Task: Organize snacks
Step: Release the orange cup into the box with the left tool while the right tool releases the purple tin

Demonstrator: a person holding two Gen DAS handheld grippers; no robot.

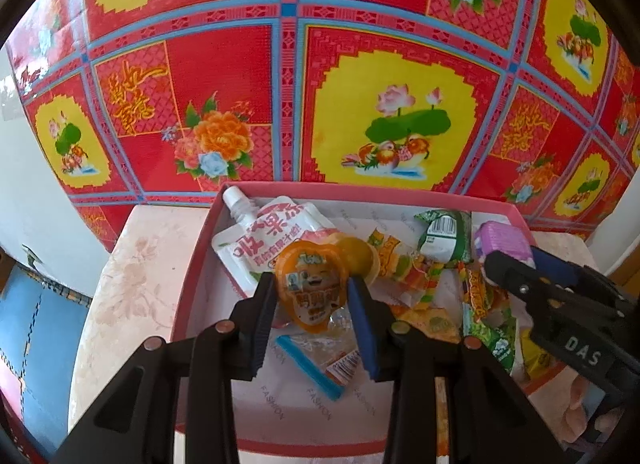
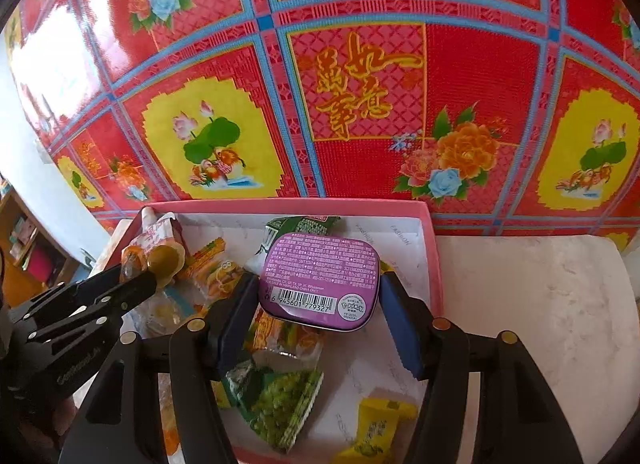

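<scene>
A pink-rimmed box holds several snacks. My left gripper is shut on an orange jelly cup and holds it over the box's left part, in front of a white spouted pouch. My right gripper is shut on a purple tin with a barcode, held above the box. The tin also shows in the left wrist view. The jelly cup shows at the left of the right wrist view.
In the box lie green packets, a yellow candy, orange wrappers and a blue-edged clear wrapper. The box sits on a pale marbled surface. A red and yellow floral cloth stands close behind.
</scene>
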